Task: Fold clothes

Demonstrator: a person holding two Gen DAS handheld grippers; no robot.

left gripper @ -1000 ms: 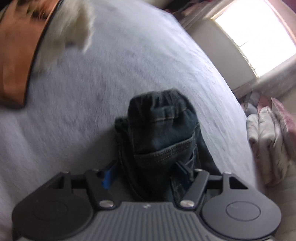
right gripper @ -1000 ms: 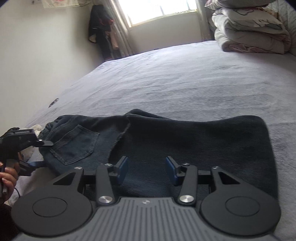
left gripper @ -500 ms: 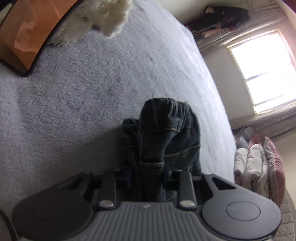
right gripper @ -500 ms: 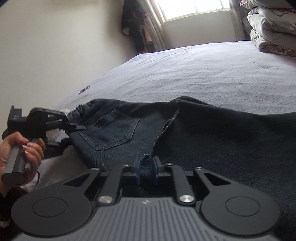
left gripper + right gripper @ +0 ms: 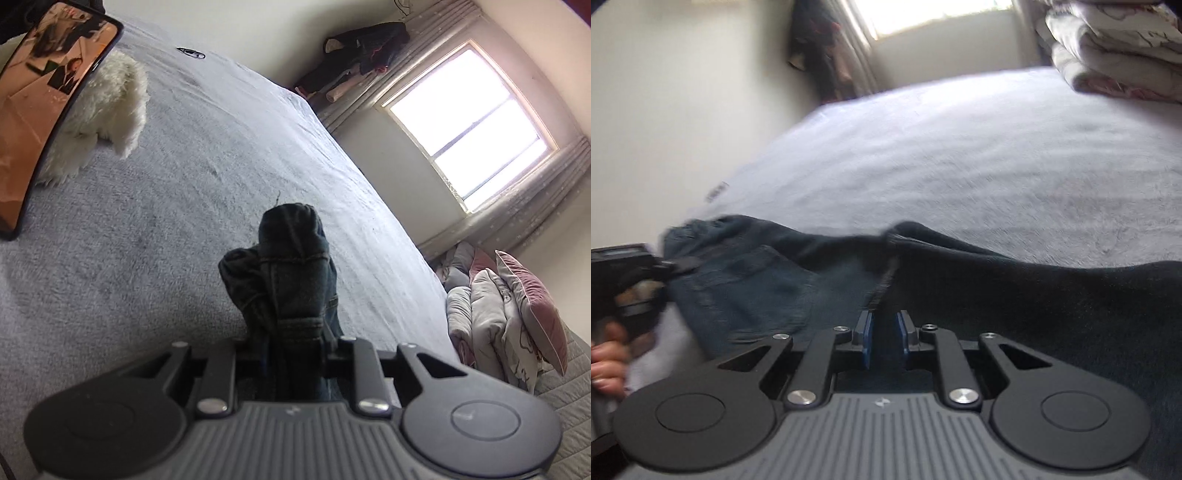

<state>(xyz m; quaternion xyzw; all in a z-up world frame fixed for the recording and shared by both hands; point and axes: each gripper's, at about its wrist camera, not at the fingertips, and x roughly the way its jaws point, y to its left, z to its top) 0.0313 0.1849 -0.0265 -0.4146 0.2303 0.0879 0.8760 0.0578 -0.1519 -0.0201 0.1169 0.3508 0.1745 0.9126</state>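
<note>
Dark blue jeans (image 5: 1034, 302) lie spread across the near part of the grey bed (image 5: 960, 147), back pocket up at the left. My right gripper (image 5: 884, 336) is shut on a fold of denim at the near edge, its blue pads (image 5: 866, 339) pressing the cloth. In the left wrist view, my left gripper (image 5: 295, 354) is shut on the bunched waistband end of the jeans (image 5: 291, 280), which stands up above the bedcover. That left gripper (image 5: 676, 264) also shows at the left of the right wrist view, held by a hand (image 5: 609, 365).
A phone with a lit screen (image 5: 44, 103) leans on a white fluffy item (image 5: 107, 110) at the far left of the bed (image 5: 221, 166). Folded bedding and pillows (image 5: 509, 321) are stacked by the window (image 5: 469, 122). Clothes hang in the corner (image 5: 369, 40).
Both grippers went from open to shut on the jeans. The left one has lifted the waistband end and tilted upward; the right one has shifted sideways with its fold, and its view is blurred.
</note>
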